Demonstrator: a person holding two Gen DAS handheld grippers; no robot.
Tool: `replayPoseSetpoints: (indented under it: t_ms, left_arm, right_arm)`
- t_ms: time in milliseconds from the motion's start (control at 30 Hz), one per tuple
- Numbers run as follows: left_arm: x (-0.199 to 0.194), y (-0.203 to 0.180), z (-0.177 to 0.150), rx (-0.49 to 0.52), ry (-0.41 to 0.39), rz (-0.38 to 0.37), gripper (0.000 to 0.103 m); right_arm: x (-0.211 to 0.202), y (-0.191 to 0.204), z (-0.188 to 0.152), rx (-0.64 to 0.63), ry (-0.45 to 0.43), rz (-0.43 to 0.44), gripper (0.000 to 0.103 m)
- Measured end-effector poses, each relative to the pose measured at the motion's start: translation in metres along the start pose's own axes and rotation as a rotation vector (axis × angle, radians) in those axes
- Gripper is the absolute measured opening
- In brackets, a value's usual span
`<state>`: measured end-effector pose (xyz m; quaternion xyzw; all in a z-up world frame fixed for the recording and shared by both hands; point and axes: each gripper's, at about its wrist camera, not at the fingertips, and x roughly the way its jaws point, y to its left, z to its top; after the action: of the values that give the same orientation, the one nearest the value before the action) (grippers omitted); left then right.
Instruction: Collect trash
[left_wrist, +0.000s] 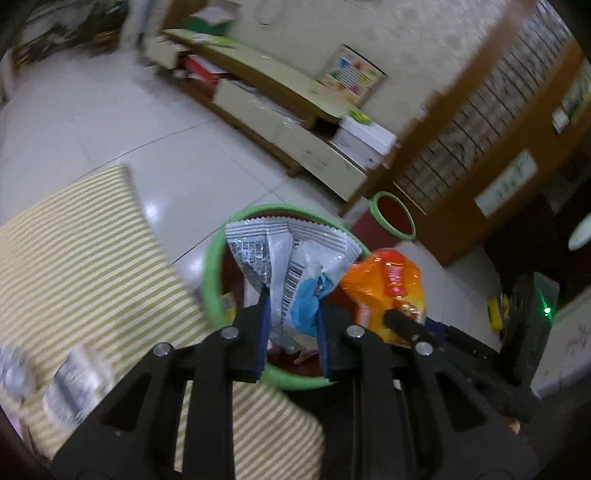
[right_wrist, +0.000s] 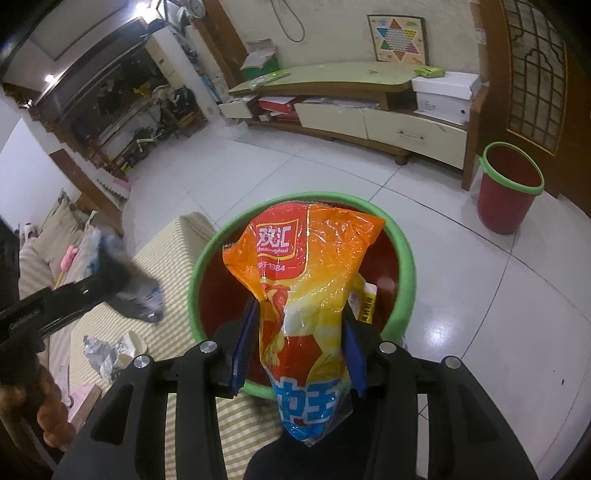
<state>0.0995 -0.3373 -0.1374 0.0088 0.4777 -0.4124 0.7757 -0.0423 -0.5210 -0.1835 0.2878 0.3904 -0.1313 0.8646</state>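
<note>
My left gripper (left_wrist: 291, 325) is shut on a silver and blue snack wrapper (left_wrist: 291, 266) and holds it over a red bin with a green rim (left_wrist: 212, 280). My right gripper (right_wrist: 299, 343) is shut on an orange and yellow plastic bag (right_wrist: 310, 266) above the same bin (right_wrist: 406, 258). In the left wrist view the orange bag (left_wrist: 384, 280) hangs just right of the wrapper. In the right wrist view the left gripper is a blurred dark shape (right_wrist: 122, 284) at the left. A yellow package (right_wrist: 365, 299) lies inside the bin.
The bin stands against a striped yellow cushion (right_wrist: 155, 258) with crumpled foil scraps (right_wrist: 107, 350). A second red bin with a green rim (right_wrist: 509, 184) stands by a wooden door. A low TV cabinet (right_wrist: 369, 114) runs along the far wall across white floor tiles.
</note>
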Motion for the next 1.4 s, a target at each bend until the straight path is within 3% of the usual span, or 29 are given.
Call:
replayPoseSetpoints:
  t_ms: [33,100,167,233,467,600,700,867,1000,1167,1267,1400]
  left_arm:
    - [0.007,-0.004,0.001,0.013,0.007,-0.004,0.023]
    - [0.020,-0.011,0.003,0.032,0.025,-0.018,0.036]
    - [0.020,-0.012,0.002,0.037,0.005,-0.003,0.060]
    - [0.013,-0.008,-0.001,0.027,-0.018,0.010,0.069]
    - [-0.038,0.015,-0.017,0.006,-0.108,0.100,0.090]
    - [-0.075,0.026,-0.034,0.018,-0.135,0.159,0.092]
    - [-0.111,0.042,-0.056,0.023,-0.162,0.250,0.094]
    - [-0.169,0.095,-0.096,-0.080,-0.195,0.409,0.097]
    - [-0.201,0.149,-0.116,-0.167,-0.147,0.501,0.097]
    - [-0.225,0.199,-0.138,-0.270,-0.111,0.455,0.097]
    - [-0.216,0.218,-0.149,-0.281,-0.027,0.442,0.097]
    - [-0.189,0.235,-0.162,-0.281,0.127,0.343,0.097]
  right_arm:
    - [0.001,-0.002,0.002,0.003,-0.003,-0.004,0.045]
    - [0.004,-0.005,0.006,0.005,-0.005,-0.008,0.048]
    - [0.008,-0.006,0.009,-0.002,0.001,-0.023,0.062]
    - [0.008,-0.005,0.011,-0.014,-0.008,-0.045,0.069]
    - [-0.003,0.009,0.006,-0.047,-0.022,-0.054,0.075]
    - [-0.014,0.033,-0.003,-0.110,-0.034,-0.044,0.081]
    - [-0.022,0.062,-0.017,-0.192,-0.027,-0.018,0.083]
    - [-0.030,0.112,-0.045,-0.277,-0.003,0.052,0.086]
    - [-0.030,0.150,-0.064,-0.340,0.040,0.103,0.086]
    - [-0.030,0.193,-0.089,-0.431,0.075,0.141,0.086]
    - [-0.029,0.211,-0.103,-0.464,0.095,0.154,0.086]
    - [-0.029,0.229,-0.118,-0.497,0.115,0.169,0.086]
